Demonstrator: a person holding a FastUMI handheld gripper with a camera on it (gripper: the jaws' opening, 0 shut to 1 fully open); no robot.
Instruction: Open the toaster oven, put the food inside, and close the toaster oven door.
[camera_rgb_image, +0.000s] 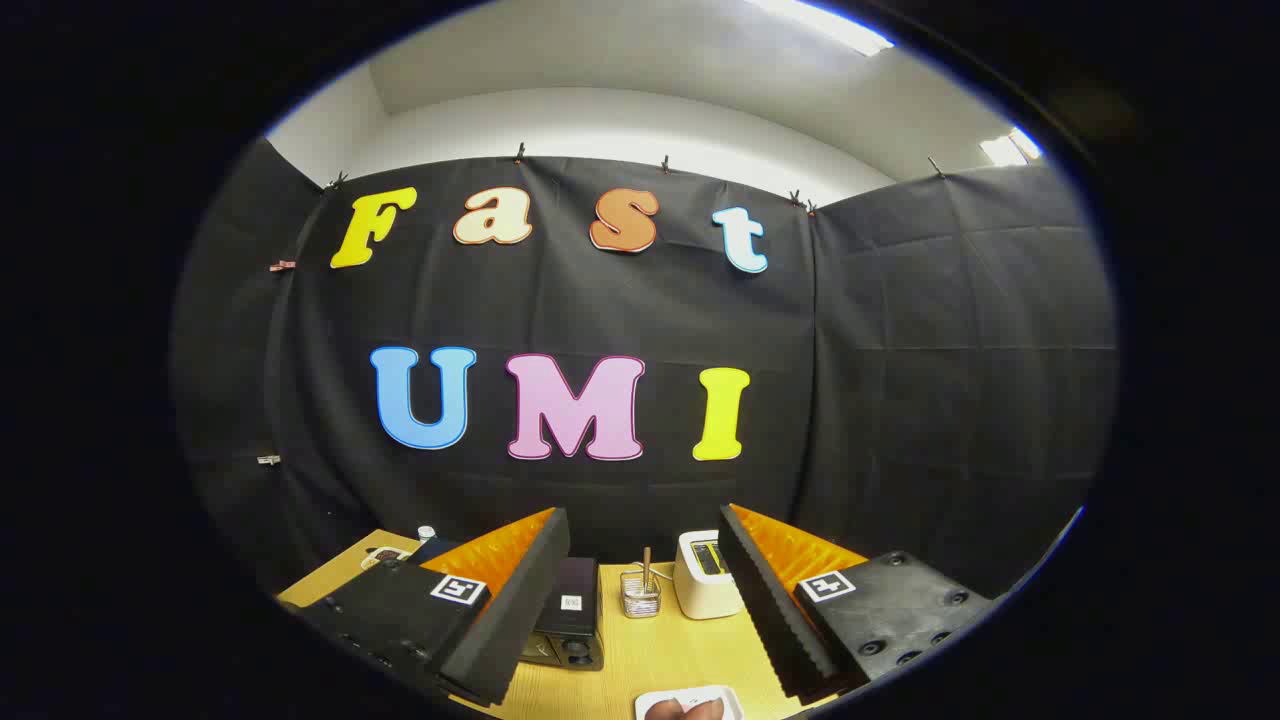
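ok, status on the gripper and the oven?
Hand-held gripper open, empty, above the wooden table. Black toaster oven behind one finger, door looks shut. Food on white plate below, untouched. Nothing in the way.

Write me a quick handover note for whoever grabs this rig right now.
Gripper: open, holding nothing, raised above the table.
Toaster oven: dark box beside the left finger, on the table; door looks closed.
Food: on a white plate between the fingers, nearest the camera.
Also beyond the fingers: a clear cup and a white toaster.
Done: nothing yet.
Left: open door, load food, close door.
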